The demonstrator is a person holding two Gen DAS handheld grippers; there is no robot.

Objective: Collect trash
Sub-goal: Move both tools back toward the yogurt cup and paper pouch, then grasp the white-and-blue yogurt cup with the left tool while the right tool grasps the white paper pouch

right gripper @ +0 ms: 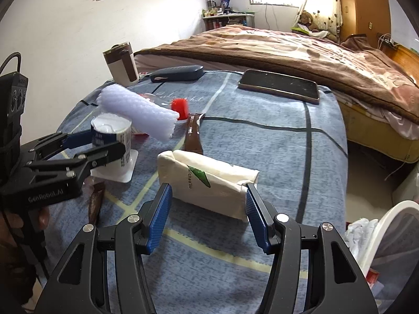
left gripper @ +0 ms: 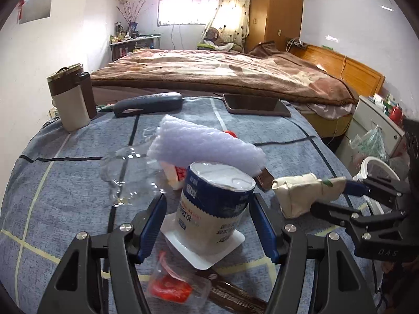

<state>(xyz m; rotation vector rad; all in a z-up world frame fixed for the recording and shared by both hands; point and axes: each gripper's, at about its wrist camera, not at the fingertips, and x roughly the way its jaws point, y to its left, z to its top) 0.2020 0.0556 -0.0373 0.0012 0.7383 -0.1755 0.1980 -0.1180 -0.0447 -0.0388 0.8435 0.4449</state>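
Left gripper point(left gripper: 209, 222): our jaws wide around upturned white-and-blue yogurt cup point(left gripper: 214, 204) | right gripper point(right gripper: 207, 217): jaws bracketing crumpled cream paper pack point(right gripper: 207, 183), grip uncertain | white bin point(right gripper: 377, 225) holds some trash; most remains on surface

Beyond my table's blue checked cloth point(right gripper: 262, 146) I see a bed point(left gripper: 222, 70) under a brown blanket, its wooden headboard point(left gripper: 348, 70) on the right. White walls point(left gripper: 78, 39) surround it. A bright window point(left gripper: 187, 11) glows beside a patterned curtain point(left gripper: 234, 7), next to a tall wooden wardrobe point(left gripper: 277, 7).
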